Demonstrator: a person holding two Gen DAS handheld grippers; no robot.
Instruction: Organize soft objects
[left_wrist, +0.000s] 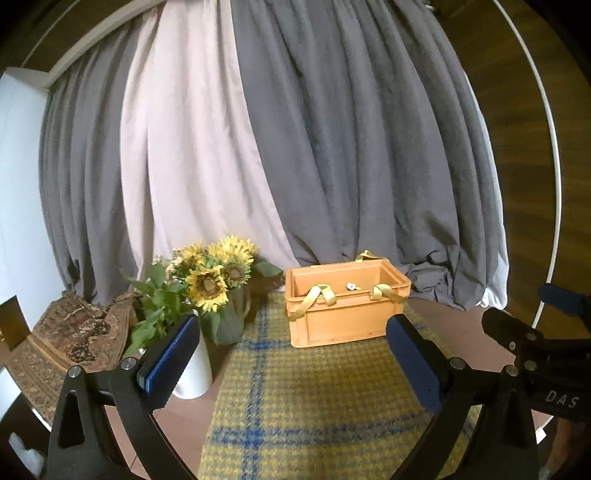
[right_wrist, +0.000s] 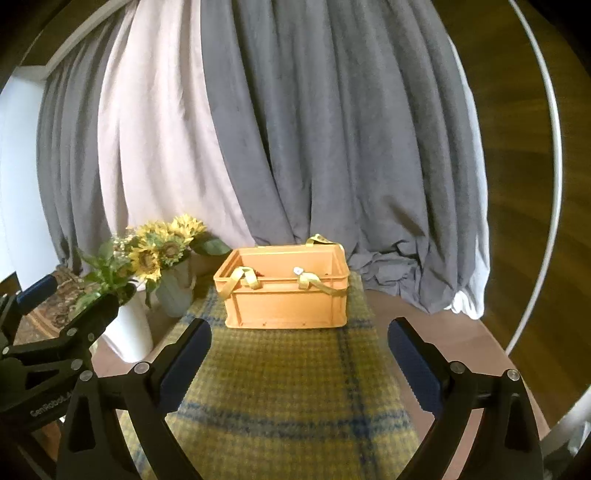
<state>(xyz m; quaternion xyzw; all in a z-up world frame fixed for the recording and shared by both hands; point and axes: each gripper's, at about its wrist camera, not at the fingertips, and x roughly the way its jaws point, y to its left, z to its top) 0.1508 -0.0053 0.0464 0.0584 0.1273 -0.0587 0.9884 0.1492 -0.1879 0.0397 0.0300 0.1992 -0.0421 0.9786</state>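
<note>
An orange plastic crate (left_wrist: 340, 317) stands on a yellow and blue plaid cloth (left_wrist: 314, 398) in the left wrist view, with yellow straps (left_wrist: 317, 299) hanging over its front rim. In the right wrist view the crate (right_wrist: 288, 302) stands on the same cloth (right_wrist: 280, 398), straps (right_wrist: 243, 280) over the rim. My left gripper (left_wrist: 291, 354) is open and empty, short of the crate. My right gripper (right_wrist: 299, 358) is open and empty, also short of the crate. Each gripper shows at the edge of the other's view.
Sunflowers in a grey-green vase (left_wrist: 221, 284) and a white vase (left_wrist: 192, 369) stand left of the crate. A patterned brown cloth (left_wrist: 70, 332) lies far left. Grey and pale curtains (left_wrist: 295, 147) hang behind the round table, whose edge (right_wrist: 480, 332) curves at right.
</note>
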